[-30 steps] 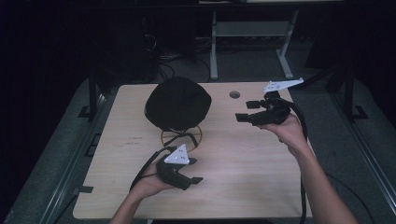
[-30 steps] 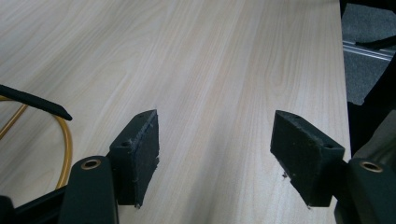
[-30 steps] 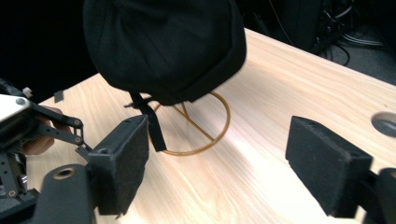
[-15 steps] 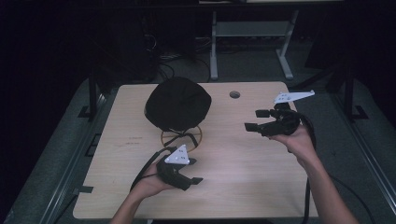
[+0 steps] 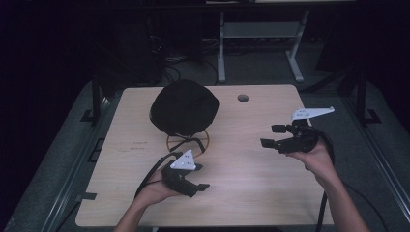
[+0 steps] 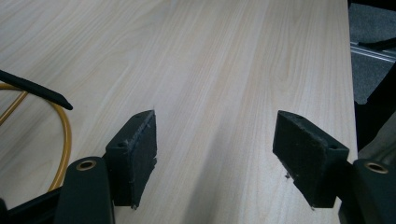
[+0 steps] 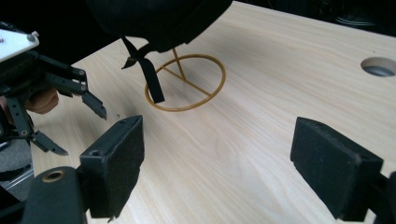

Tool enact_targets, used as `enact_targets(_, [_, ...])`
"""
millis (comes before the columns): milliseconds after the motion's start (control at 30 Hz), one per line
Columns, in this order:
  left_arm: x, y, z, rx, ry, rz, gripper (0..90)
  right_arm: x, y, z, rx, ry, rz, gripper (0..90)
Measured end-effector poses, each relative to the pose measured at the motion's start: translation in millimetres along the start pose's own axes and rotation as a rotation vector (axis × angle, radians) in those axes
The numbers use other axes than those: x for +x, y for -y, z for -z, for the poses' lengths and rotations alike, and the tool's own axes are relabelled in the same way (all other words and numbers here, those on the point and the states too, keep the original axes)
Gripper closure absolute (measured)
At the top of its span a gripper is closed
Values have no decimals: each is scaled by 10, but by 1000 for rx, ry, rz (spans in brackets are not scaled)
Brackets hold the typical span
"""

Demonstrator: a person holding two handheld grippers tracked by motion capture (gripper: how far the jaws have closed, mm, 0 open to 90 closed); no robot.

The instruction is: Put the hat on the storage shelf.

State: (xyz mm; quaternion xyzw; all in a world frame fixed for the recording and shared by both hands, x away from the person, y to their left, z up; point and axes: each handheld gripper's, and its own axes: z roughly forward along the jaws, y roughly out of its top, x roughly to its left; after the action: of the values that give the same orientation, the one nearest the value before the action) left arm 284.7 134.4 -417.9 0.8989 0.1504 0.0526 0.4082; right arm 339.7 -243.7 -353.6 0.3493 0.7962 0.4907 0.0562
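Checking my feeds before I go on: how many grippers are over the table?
2. The left gripper sits low near the table's front edge; the right gripper is at the right side, both open and empty.

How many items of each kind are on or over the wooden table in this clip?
Black rounded fabric hat: 1
Thin gold wire stand with a ring base: 1
Handheld black two-jaw grippers, left and right: 2
Total: 4
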Motion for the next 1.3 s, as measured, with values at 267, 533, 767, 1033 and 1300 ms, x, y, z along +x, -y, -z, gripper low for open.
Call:
enact_targets(267, [9, 8, -6, 1, 0, 6, 303, -23, 177, 44, 14, 7, -16, 171])
enact_targets(533, [5, 15, -10, 8, -1, 8, 303, -28, 315, 114, 18, 9, -33, 170])
enact_targets(767, [13, 25, -6, 15, -2, 11, 304, -58, 462, 172, 18, 16, -53, 170])
enact_targets(1033, [1, 34, -25, 21, 2, 13, 303, -94, 678, 214, 25, 25, -85, 170])
enact_targets(1300, [-3, 40, -49, 23, 6, 16, 303, -118, 863, 251, 29, 30, -109, 170])
